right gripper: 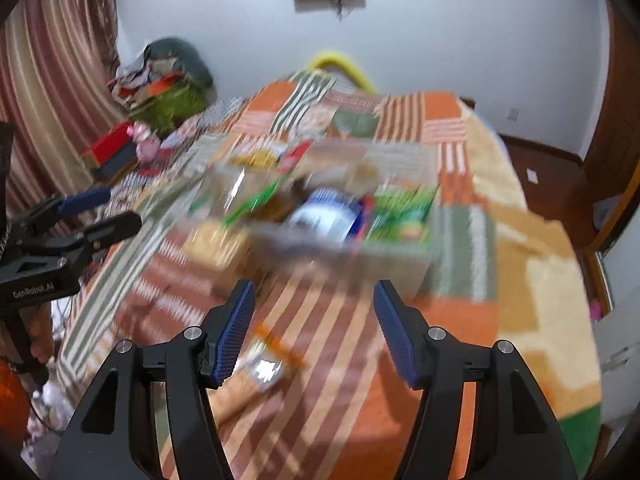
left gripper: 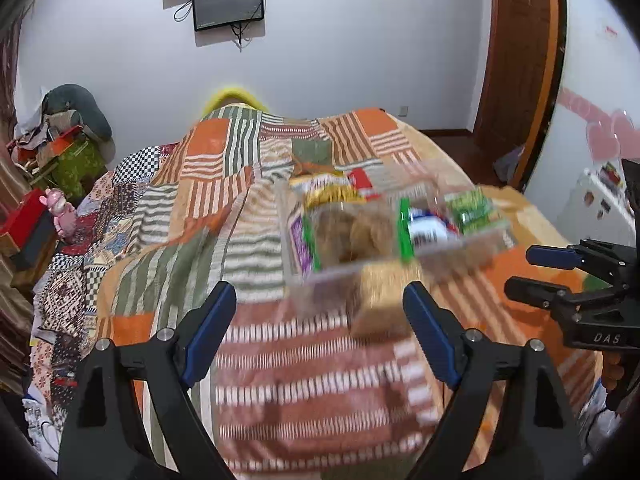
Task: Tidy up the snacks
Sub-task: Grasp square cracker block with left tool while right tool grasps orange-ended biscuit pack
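A clear plastic box [left gripper: 486, 242] [right gripper: 400, 264] sits on the patchwork bedspread and holds several snack packs: a cookie pack [left gripper: 348, 232], a blue and white pack [left gripper: 430, 232] [right gripper: 324, 216] and a green pack [left gripper: 472, 206] [right gripper: 404, 212]. A tan snack pack [left gripper: 380, 300] [right gripper: 218, 246] lies against the box's near side. An orange and clear packet [right gripper: 268, 360] lies on the bed just in front of my right gripper. My left gripper [left gripper: 320, 328] is open and empty, short of the tan pack. My right gripper [right gripper: 316, 328] is open and empty. Both views are blurred.
A yellow and a red pack [left gripper: 340, 188] lie behind the box. The bedspread [left gripper: 280, 380] covers the whole bed. Clutter, a red box [left gripper: 24, 220] and a pink toy [left gripper: 60, 212] stand at the left; a wooden door [left gripper: 516, 60] is at the right.
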{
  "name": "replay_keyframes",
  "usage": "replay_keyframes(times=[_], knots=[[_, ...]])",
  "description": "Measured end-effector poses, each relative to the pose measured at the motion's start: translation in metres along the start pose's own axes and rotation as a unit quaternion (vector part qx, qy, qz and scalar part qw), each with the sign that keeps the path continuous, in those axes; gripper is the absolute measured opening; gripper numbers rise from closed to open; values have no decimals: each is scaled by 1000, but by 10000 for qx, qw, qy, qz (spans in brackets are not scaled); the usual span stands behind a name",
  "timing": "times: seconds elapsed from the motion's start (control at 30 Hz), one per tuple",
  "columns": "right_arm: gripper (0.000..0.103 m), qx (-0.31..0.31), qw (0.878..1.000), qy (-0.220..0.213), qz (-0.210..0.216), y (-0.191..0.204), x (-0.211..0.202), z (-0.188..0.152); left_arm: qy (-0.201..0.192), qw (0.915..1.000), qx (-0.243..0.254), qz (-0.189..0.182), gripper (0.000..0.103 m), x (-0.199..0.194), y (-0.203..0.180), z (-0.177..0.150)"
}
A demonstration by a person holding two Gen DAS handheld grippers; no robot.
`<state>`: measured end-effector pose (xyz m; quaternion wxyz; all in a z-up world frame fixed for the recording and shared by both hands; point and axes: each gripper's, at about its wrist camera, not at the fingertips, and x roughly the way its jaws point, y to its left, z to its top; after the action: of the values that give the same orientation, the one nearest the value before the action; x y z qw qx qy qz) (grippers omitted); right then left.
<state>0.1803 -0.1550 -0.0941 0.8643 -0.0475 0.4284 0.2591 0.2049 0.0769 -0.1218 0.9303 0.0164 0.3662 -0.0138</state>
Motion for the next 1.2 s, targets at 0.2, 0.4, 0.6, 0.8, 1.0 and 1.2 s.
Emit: replay_keyframes(times=[0.2,0.4,0.6,0.8,1.0,1.2], knots=[[65,175,9986,422,271,21,25,-18,232,9996,166,-34,86,-6,-10,-42],[66,-90,9967,790,132,35,55,-29,461,9987,-16,-197,86,-1,-12,-61],[54,-163,9961,866,-34,19,51,-41,519,9981,-151,-298,86,13,-18,-58],[32,-14,9975,671,-221,-10,37,-41,518,9977,-179,-398,86,36,-32,-43],[32,183,9986,468,-192,-24,28,-40,458,9983,-252,-255,86,62,-41,-21],[32,278,9988,338,-196,-34,24,-39,413,9980,-463,-148,86,80,-45,-7]])
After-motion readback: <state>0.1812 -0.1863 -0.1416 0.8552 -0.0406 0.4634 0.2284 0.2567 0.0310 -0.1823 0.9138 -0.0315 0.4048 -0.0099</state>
